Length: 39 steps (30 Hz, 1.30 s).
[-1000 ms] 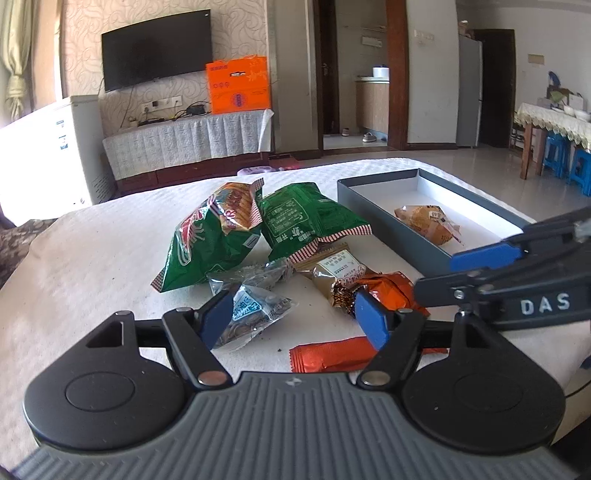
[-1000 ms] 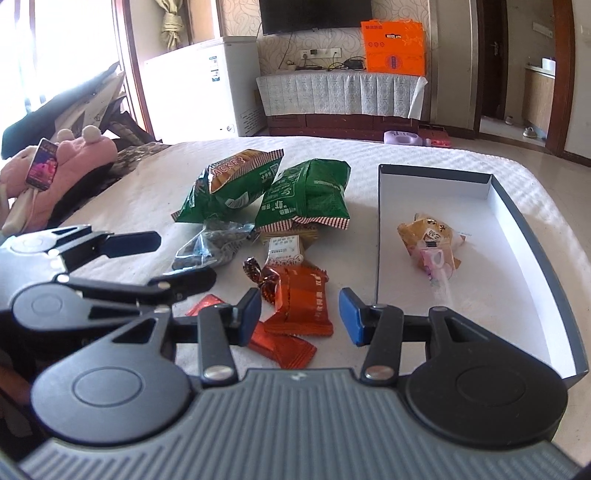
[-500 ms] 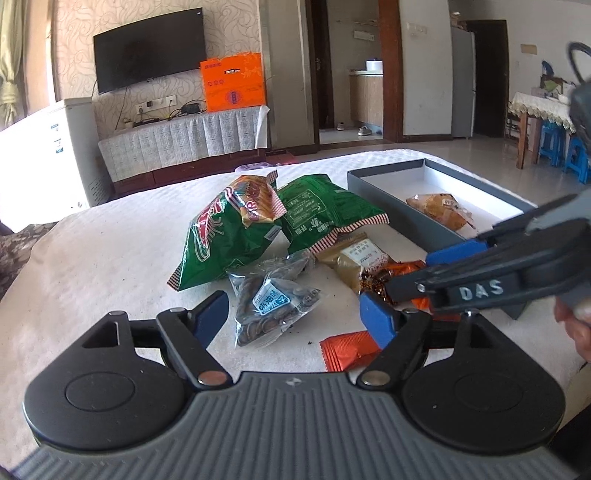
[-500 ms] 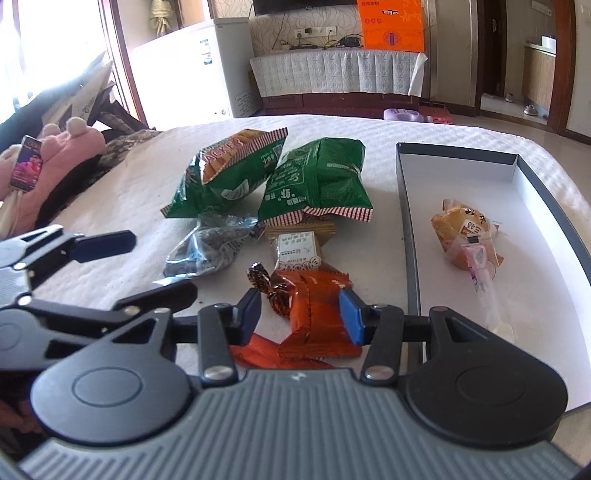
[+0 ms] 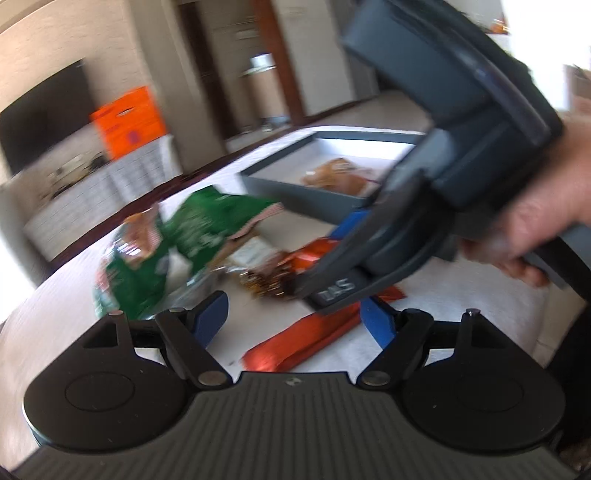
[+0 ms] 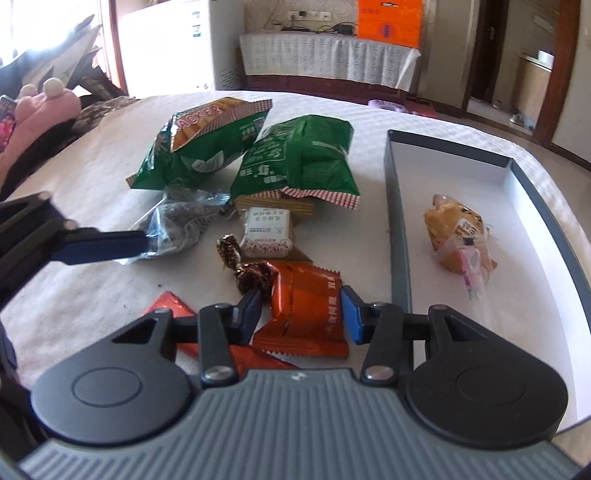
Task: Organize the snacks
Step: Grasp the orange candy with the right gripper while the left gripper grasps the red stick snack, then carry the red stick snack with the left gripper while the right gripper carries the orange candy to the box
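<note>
Snacks lie on a white cloth. My right gripper [image 6: 301,312] is open, its fingers on either side of an orange packet [image 6: 308,310], not closed on it. A flat red-orange wrapper [image 6: 170,306] lies to its left and shows under my open, empty left gripper [image 5: 295,319] as a red-orange wrapper [image 5: 303,341]. Two green bags [image 6: 299,162], a clear bag of dark seeds [image 6: 181,221], a white-labelled packet [image 6: 267,236] and a brown twisted candy [image 6: 255,275] lie behind. The grey box [image 6: 400,221] on the right holds a yellow-wrapped snack [image 6: 458,232].
The right gripper body and a hand [image 5: 535,206] fill the right of the blurred left wrist view. The left gripper's blue finger [image 6: 99,245] reaches in from the left. A pink plush [image 6: 33,118] and dark clutter lie far left. A cabinet with an orange box [image 6: 389,20] stands behind.
My right gripper has moved forward and down so its fingers now flank the orange packet. The left wrist view has tilted and blurred as the left gripper swung right over the red-orange wrapper.
</note>
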Motion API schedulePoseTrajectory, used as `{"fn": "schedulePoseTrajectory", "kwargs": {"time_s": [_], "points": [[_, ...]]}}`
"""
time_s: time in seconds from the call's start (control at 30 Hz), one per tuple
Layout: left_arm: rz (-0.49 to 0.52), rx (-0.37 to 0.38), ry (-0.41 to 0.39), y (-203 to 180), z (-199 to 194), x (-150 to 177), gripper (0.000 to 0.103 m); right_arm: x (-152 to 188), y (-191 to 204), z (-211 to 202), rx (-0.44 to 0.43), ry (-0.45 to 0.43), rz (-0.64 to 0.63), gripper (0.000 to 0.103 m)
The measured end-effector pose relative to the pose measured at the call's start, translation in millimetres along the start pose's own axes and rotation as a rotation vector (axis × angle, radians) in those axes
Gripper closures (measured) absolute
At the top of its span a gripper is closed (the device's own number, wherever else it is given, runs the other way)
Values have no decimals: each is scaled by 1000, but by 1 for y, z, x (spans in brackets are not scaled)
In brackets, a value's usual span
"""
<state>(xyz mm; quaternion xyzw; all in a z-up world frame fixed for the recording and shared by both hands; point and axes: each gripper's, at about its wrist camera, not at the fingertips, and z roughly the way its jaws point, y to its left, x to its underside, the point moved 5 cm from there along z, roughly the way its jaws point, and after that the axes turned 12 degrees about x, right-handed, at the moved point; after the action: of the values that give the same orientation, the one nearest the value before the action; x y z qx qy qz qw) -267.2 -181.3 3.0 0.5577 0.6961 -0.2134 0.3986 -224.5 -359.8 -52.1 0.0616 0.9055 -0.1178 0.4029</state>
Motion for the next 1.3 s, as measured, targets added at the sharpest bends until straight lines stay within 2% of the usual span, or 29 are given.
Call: {"fn": "schedulePoseTrajectory", "kwargs": {"time_s": [0.03,0.2,0.33,0.37,0.43,0.47,0.5,0.57,0.63,0.67,0.7,0.73,0.8,0.9,1.1,1.3], "points": [[2,18,7,1,3,0,21,-1,-1,1,-3,8,-1,61],[-13,114,53,4,17,5,21,-2,-9,-3,-37,22,49,62],[-50,173,59,11,23,8,21,-2,-12,-6,-58,30,63,62],[-74,196,62,14,24,8,25,-1,-11,-6,-58,31,56,62],[-101,240,60,15,24,8,41,0,-9,-5,-54,29,36,62],[-97,253,60,12,22,7,54,0,-7,-5,-47,28,21,62],[-82,252,61,9,21,7,63,0,-5,-4,-36,26,6,62],[-72,251,62,3,18,9,68,1,0,-2,-14,23,-30,62],[-92,250,67,4,15,10,68,1,2,-1,-3,18,-46,60],[-107,241,67,5,15,11,65,2,4,0,3,13,-63,60],[-119,225,66,6,15,12,56,2,4,0,7,6,-76,59],[-124,209,61,7,15,13,54,2,4,0,5,9,-72,60],[-152,220,54,7,17,14,60,0,0,-1,-10,18,-43,61],[-129,216,60,1,14,12,70,-3,-6,-10,-58,8,20,62],[-157,134,67,-2,0,10,76,-5,-13,-29,-121,-24,85,62],[-239,33,65,11,-8,8,78,-9,-18,-47,-140,-69,113,62]]}}
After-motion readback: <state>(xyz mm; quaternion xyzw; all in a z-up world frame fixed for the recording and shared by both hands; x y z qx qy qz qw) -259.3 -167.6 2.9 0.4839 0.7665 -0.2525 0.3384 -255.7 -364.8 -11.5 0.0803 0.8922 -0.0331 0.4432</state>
